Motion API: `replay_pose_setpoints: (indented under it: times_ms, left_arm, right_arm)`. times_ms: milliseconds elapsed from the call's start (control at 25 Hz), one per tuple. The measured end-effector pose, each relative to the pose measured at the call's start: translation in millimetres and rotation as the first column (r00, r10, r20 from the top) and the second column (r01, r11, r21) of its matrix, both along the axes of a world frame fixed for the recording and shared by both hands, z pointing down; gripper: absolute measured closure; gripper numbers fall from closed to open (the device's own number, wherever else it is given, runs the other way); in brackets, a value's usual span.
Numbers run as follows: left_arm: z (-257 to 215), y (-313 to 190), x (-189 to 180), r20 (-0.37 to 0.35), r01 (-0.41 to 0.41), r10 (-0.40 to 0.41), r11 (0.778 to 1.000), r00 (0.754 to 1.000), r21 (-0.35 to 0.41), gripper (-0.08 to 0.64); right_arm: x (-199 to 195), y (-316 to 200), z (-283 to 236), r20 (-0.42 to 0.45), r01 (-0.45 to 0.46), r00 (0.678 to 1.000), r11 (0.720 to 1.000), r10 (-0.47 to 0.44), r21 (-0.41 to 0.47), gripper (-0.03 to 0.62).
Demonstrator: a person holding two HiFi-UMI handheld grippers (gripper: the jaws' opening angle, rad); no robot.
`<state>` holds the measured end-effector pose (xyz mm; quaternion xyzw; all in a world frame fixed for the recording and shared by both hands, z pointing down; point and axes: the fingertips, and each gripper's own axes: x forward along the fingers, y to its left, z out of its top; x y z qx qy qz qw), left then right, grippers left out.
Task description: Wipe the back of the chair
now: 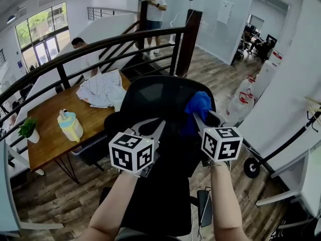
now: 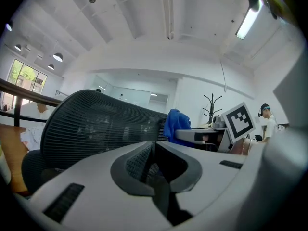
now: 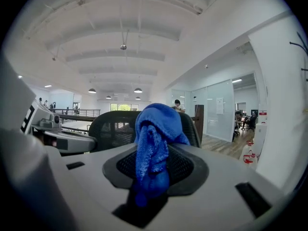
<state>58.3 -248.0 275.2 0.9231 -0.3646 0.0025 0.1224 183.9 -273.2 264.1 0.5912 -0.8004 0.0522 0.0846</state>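
The black mesh chair back (image 1: 160,102) stands just ahead of both grippers in the head view. My right gripper (image 1: 196,116) is shut on a blue cloth (image 1: 197,108), which sits against the chair back's upper right edge. In the right gripper view the blue cloth (image 3: 153,141) bulges up from between the jaws, with the chair back (image 3: 113,126) behind it. My left gripper (image 1: 160,124) is shut and holds nothing, close to the mesh near its middle. The left gripper view shows the chair back (image 2: 96,124), the blue cloth (image 2: 176,123) and the right gripper's marker cube (image 2: 239,121).
A wooden table (image 1: 47,134) to the left carries a yellow and blue jug (image 1: 70,125), crumpled white fabric (image 1: 103,89) and a small potted plant (image 1: 27,129). A black railing (image 1: 100,46) runs behind the chair. Large water bottles (image 1: 245,98) stand at the right. People stand beyond the railing.
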Motion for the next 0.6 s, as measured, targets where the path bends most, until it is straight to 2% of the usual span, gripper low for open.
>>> replay_pose_setpoints:
  times_ms: [240, 480, 600]
  left_arm:
    - [11, 12, 6, 0.011, -0.026, 0.027, 0.999, 1.000, -0.021, 0.528]
    - [16, 24, 2, 0.032, -0.039, 0.039, 0.999, 0.999, -0.025, 0.528]
    - [18, 28, -8, 0.041, -0.024, 0.025, 0.999, 0.999, -0.025, 0.528]
  right_arm:
    - [22, 16, -3, 0.032, -0.060, 0.998, 0.998, 0.060, 0.013, 0.453]
    - [38, 31, 2, 0.045, -0.125, 0.991, 0.992, 0.125, -0.010, 0.453]
    - [35, 41, 6, 0.077, -0.114, 0.990, 0.993, 0.114, -0.011, 0.453]
